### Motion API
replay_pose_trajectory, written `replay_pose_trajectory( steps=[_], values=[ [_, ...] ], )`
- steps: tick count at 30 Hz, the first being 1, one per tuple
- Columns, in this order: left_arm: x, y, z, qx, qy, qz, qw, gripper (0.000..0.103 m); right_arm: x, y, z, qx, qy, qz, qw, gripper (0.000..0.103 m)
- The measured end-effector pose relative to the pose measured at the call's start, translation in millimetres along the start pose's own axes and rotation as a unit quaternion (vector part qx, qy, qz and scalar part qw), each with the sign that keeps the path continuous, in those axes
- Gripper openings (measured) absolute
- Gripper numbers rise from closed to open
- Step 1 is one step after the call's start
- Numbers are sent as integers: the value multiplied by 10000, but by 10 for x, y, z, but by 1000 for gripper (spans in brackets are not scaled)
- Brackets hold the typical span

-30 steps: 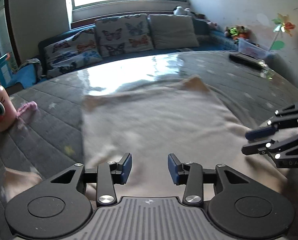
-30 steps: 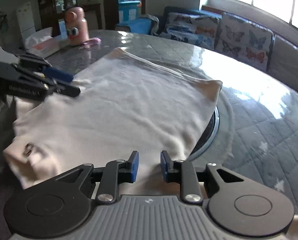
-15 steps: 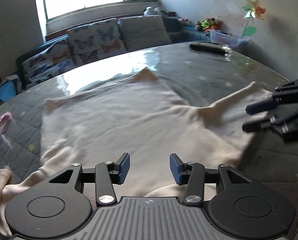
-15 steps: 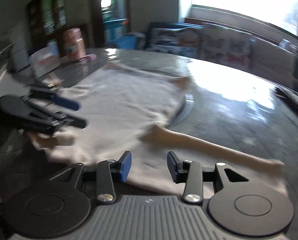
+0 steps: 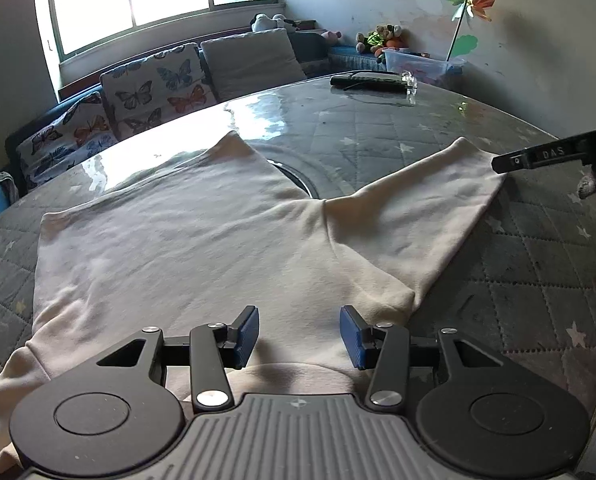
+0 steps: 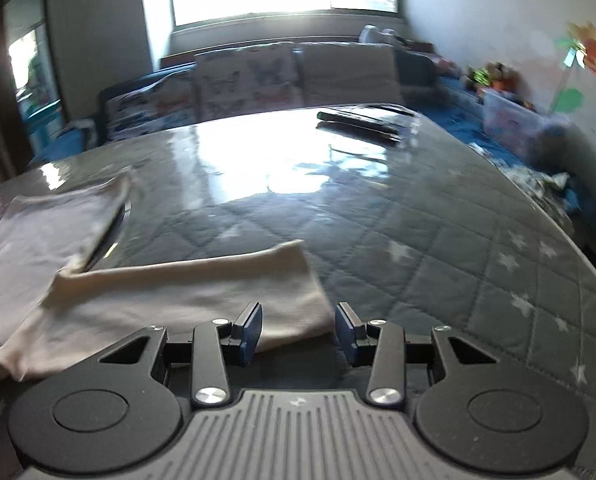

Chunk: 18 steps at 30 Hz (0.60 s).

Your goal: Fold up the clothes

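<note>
Cream cotton long-sleeved top point(image 5: 201, 240) lay spread ahead of my left gripper point(image 5: 299, 334), its sleeve cuff point(image 6: 281, 280) just before my right gripper point(image 6: 298, 330), both part-open and empty, so a shallow pinch risked dragging fabric.

left claw point(image 5: 299, 333) parted, right claw point(image 6: 298, 329) just widened, empty

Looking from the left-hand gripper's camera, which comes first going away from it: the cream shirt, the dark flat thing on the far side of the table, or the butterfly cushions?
From the left gripper, nearest first:
1. Cream shirt, spread on the table right under its fingers.
2. Dark flat object, near the table's far right edge.
3. Butterfly cushions, on the sofa beyond the table, upper left.
</note>
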<state>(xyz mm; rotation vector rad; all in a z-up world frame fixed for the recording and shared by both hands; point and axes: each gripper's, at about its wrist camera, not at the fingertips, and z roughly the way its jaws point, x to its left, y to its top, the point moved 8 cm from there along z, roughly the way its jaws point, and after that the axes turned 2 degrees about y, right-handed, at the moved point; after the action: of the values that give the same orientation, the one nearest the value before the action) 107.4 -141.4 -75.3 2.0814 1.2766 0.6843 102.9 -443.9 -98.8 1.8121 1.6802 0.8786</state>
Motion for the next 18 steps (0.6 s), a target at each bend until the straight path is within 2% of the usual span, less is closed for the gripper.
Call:
replay_pose_trajectory(
  steps=[5,6,7,8,10,18],
  values=[
    [-37,2,-4,-20,49,79,10000,49,-22,-26,71,-9,42,181,9998,40],
    [-42,-1,-10,-21,51,85,9999,49,-16,-27,66,-19,29,195,9998,35],
    [-43,-2,-11,-22,51,95,9999,49,-13,-24,69,-22,26,205,9998,25],
    [-45,-3,-11,-22,53,106,9999,49,-14,-14,75,-22,12,192,9998,19],
    [-47,-3,-12,-26,55,126,9999,50,-22,31,60,-49,14,187,9998,12],
    [-75,-3,-11,-53,33,232,9997,51,49,469,-88,-547,26,-97,9985,9]
  ],
)
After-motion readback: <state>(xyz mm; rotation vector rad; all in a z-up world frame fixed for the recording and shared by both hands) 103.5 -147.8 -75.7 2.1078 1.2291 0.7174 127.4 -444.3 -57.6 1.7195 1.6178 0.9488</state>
